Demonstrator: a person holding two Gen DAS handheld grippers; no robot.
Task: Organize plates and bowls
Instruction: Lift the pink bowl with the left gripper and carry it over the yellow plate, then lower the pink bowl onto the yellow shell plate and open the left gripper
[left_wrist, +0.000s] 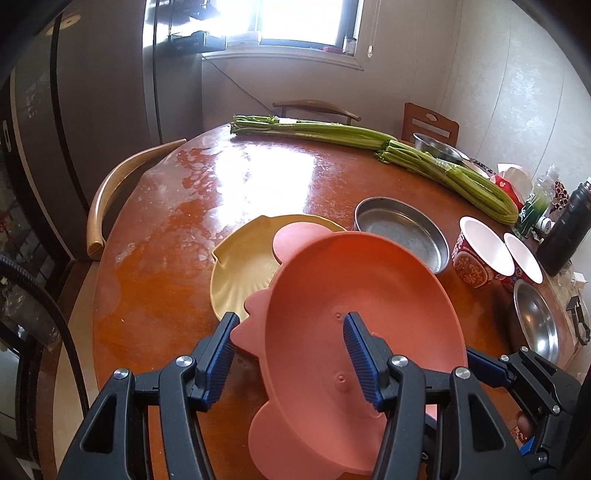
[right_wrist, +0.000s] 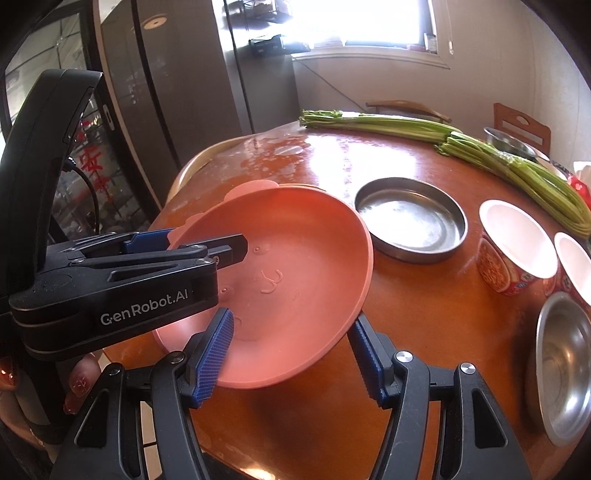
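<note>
**Two grips on one plate: a slip or a twist is the risk**

At the left of the left wrist view, the yellow plate (left_wrist: 236, 266) lies flat on the table (left_wrist: 159, 295), at about 10 o'clock from the pink plate (left_wrist: 354, 295). The pink plate is off the table and tilted, and its far edge overlaps the yellow one.

The left gripper (left_wrist: 290, 319) is clamped on the pink plate's scalloped left rim. The right wrist view shows one finger over the plate's inner face and a blue pad under it. The right gripper (right_wrist: 291, 321) pinches the near rim at 6 o'clock, one pad inside the dish and one beneath.

Both holds sit on a thin, sloping lip. If the two hands drift apart or turn at different rates, the plate could probably twist out of one pinch and swing on the other.

If it drops from here, it would likely strike the yellow plate and knock it toward the table edge at 8 o'clock.

Further right, the steel pan (left_wrist: 402, 232) sits at 1 o'clock, close to the pink rim. A swing that way could clip it.

The two paper cups (left_wrist: 484, 254) at 3 o'clock look light and would tip easily. The steel bowl (left_wrist: 535, 321) at 4 o'clock is beside the right gripper, so a wide elbow movement could nudge it.
</note>
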